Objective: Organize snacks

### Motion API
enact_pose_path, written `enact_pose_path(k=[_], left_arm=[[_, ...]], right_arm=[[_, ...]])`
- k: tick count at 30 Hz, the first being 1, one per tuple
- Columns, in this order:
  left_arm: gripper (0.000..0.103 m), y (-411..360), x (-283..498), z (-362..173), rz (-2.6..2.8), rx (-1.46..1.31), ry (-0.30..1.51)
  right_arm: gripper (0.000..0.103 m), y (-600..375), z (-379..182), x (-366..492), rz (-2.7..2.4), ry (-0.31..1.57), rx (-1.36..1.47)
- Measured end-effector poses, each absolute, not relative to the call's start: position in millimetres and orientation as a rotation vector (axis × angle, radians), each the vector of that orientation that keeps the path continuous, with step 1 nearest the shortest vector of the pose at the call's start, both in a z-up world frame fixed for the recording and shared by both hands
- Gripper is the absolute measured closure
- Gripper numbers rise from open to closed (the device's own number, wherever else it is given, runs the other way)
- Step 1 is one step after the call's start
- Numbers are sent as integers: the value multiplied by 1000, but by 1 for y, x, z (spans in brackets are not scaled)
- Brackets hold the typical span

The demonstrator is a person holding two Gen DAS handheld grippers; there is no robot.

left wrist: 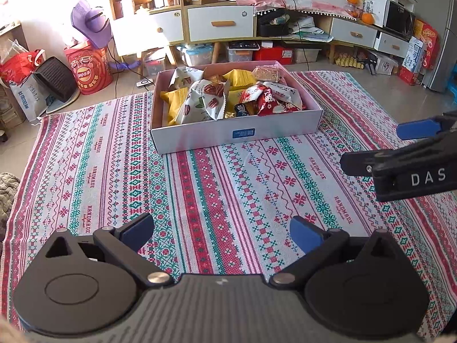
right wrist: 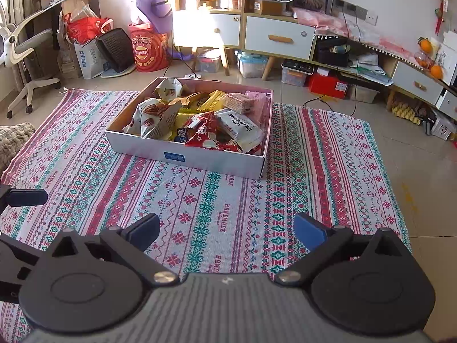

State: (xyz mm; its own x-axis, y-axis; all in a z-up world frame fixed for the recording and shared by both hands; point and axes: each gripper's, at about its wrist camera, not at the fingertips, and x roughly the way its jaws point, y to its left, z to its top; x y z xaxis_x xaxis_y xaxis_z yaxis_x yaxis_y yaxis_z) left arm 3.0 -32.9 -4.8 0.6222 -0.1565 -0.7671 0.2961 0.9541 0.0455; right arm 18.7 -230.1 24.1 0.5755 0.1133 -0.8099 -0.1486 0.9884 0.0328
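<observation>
Beyond both tongs, on the patterned cloth spread over the floor, sits the snack box, and I'll place everything against it. My left tongs hang over the cloth on the near side of the box with the jaws wide apart and nothing between them. My right tongs are likewise spread wide and empty, short of the box's near wall.

Inside the box the snacks are a loose heap: yellow packets toward the box's left end, white pecan-print bags in the middle, red wrappers toward the right, and a clear-wrapped wafer bar at the far right corner. I see no snacks on the cloth outside the box.

As I judge it, either the gathering is finished and I'm drawing back, or sorting within the box is about to start; I can't tell which. If it's sorting, my next move calls for reaching over the near wall and pinching one crinkly packet by its edge without dragging its neighbours.
</observation>
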Motion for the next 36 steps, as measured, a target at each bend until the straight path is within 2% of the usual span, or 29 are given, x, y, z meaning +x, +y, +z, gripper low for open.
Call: enact_pose_path(k=[36], left_arm=[[0, -18, 14, -2, -128, 154, 878]], right_arm=[[2, -212, 17, 13, 184, 971, -99]])
